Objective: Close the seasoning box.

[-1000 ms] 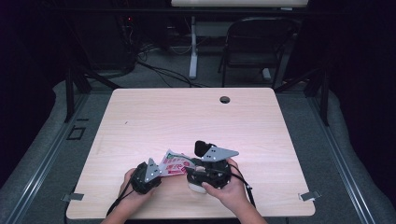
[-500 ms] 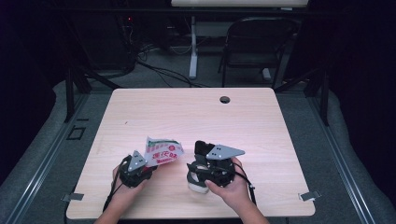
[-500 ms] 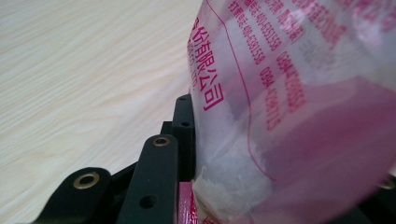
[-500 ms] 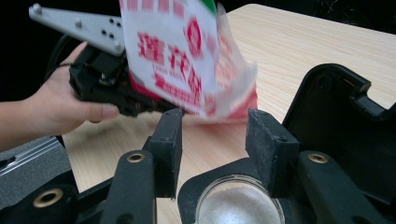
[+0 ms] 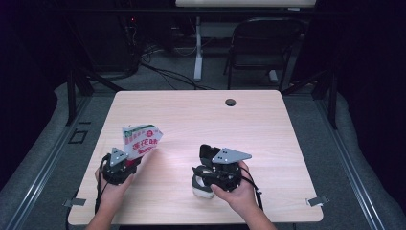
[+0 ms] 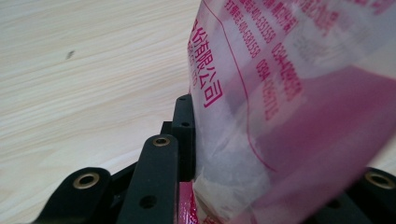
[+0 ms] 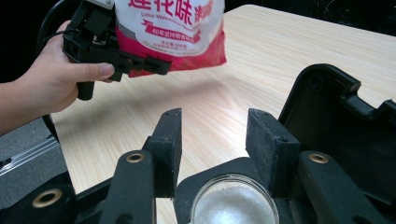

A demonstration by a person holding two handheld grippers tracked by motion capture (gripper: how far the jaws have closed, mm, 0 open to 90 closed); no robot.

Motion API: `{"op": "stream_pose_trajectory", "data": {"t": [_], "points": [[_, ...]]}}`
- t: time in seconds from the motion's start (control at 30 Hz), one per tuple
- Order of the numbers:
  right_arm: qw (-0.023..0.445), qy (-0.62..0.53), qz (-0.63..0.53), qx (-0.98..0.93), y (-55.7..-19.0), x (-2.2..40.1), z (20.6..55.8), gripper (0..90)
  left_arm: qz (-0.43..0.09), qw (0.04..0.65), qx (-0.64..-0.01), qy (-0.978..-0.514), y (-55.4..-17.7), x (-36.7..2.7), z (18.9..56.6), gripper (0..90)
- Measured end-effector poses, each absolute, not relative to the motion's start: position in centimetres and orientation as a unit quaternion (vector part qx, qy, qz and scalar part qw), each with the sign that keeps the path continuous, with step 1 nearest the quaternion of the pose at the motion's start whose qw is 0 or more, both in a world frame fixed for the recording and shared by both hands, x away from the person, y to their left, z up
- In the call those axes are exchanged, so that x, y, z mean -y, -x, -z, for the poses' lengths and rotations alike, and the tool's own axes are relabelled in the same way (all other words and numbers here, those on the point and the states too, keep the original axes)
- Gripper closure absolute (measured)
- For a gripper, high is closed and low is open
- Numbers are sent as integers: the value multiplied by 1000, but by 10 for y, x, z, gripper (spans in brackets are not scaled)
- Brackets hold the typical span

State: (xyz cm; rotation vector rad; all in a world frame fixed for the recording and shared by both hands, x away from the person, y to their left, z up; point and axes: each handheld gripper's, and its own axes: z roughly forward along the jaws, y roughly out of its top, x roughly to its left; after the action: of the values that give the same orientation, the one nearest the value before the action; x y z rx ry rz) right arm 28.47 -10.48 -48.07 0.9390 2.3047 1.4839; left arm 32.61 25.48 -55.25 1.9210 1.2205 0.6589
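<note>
A red and white printed bag (image 5: 141, 140) stands raised over the left part of the wooden table (image 5: 277, 129). My left gripper (image 5: 130, 160) is shut on the bag's lower end; the left gripper view shows a black pad pressed against the bag (image 6: 289, 93). My right gripper (image 5: 196, 173) points left, and its jaws have just been opening, with nothing between the pads (image 7: 273, 144). A clear round dish of white powder (image 7: 233, 207) sits low by the base of the jaws and appears as a white dish (image 5: 201, 189) in the high view. The right gripper view also shows the bag (image 7: 173, 28) in the left gripper (image 7: 116, 56).
A black moulded plastic object (image 7: 327, 116) stands close beside the right gripper, on its far side (image 5: 208, 152). A cable hole (image 5: 230, 102) sits near the table's back edge. A folding chair (image 5: 263, 43) and cables are behind the table.
The left gripper has carried the bag leftward and slightly up, away from the right gripper, and the bag now stands more upright. The right hand has stayed put.
</note>
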Motion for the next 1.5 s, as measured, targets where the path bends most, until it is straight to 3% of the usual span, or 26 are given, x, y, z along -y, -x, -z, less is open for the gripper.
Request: {"op": "stream_pose_trajectory", "data": {"t": [0.33,0.43,1.07,1.27,1.5], "points": [[125,-323,-508,-789,-284,107,480,560,-291,335,-531,-722,-330,-272,558,736],[127,-325,-508,-788,-284,107,480,560,-319,298,-546,-715,-331,-275,561,735],[130,-329,-506,-786,-285,110,480,560,-305,288,-551,-722,-335,-276,568,714],[130,-329,-506,-787,-285,111,480,557,-308,303,-547,-717,-333,-274,564,631],[129,-328,-506,-787,-285,110,481,554,-310,325,-525,-723,-332,-265,565,425]]}}
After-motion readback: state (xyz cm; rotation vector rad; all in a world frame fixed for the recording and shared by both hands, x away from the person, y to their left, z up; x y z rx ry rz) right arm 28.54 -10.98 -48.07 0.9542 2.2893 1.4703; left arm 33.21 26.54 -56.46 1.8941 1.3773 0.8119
